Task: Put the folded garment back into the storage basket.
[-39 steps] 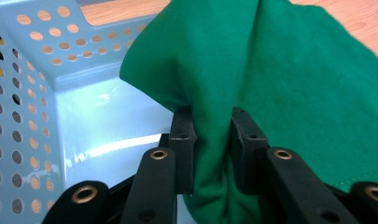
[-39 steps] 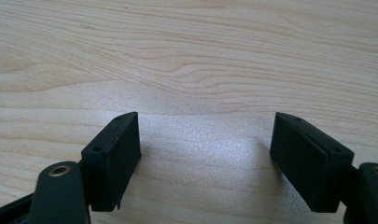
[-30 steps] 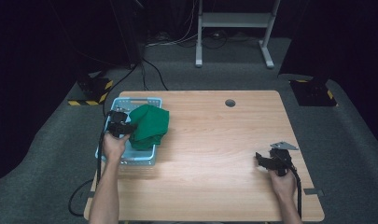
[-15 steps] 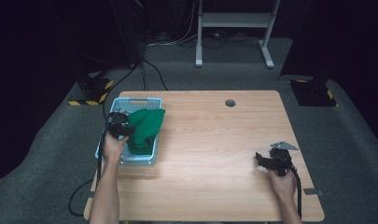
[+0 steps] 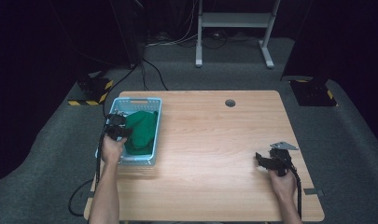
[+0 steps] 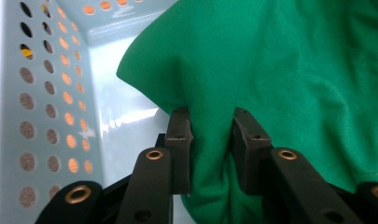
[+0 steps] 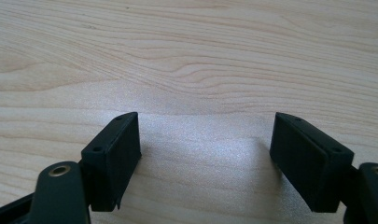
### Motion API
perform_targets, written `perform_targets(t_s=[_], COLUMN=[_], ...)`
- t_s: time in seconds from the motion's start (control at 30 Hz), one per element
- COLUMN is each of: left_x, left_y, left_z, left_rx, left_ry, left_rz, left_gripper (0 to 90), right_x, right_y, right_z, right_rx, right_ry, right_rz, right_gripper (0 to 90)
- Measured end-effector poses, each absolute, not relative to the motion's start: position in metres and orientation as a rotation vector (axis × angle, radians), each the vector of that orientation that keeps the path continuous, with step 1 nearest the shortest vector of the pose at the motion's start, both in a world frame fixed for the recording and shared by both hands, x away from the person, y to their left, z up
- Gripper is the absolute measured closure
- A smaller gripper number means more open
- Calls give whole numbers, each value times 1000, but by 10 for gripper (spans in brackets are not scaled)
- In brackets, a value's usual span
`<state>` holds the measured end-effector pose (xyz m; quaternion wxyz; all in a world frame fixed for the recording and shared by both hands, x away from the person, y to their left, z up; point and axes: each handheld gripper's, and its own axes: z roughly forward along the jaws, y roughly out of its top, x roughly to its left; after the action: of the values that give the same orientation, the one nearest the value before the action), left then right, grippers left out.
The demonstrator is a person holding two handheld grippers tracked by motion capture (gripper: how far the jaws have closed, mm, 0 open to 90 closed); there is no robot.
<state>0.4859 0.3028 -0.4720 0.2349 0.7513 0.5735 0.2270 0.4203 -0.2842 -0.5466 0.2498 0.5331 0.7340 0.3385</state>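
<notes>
A green cloth (image 5: 142, 130) lies bunched in a light blue perforated basket (image 5: 135, 100) at the table's left edge. My left gripper (image 5: 119, 127) hangs over the basket's left side, shut on a fold of the green cloth (image 6: 294, 70), which bulges between its two jaws (image 6: 210, 122) just above the basket's floor. The basket wall (image 6: 46, 93) runs close along the left of that view. My right gripper (image 5: 262, 158) rests low near the table's right front, open, with bare wood between its fingers (image 7: 205, 140).
The wooden table (image 5: 214, 140) has a round cable hole (image 5: 230, 102) near its far edge. Beyond it on the dark carpet stand a white metal frame (image 5: 233, 28), cables, and yellow-black striped blocks (image 5: 91, 93) at the left.
My left gripper has carried the green cloth leftward and down, from draping over the basket's right rim into the basket. The right gripper has stayed where it was.
</notes>
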Motion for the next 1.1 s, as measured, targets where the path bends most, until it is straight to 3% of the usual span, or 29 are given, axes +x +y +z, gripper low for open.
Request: perform_targets(t_s=[0.2,0.77,1.1], left_x=[485,471,464], left_y=[306,308,300], left_z=[-471,-460,-458], left_rx=[2037,1874,1836], left_ry=[1590,1566,1514], left_rz=[614,655,639], left_gripper=[680,362,365], right_x=[420,420,420], right_y=[-284,-284,-284], right_z=[-547,-547,-547], right_rx=[1450,1450,1452], right_ry=[2000,2000,1999], right_rz=[921,921,922], right_gripper=[243,244,244])
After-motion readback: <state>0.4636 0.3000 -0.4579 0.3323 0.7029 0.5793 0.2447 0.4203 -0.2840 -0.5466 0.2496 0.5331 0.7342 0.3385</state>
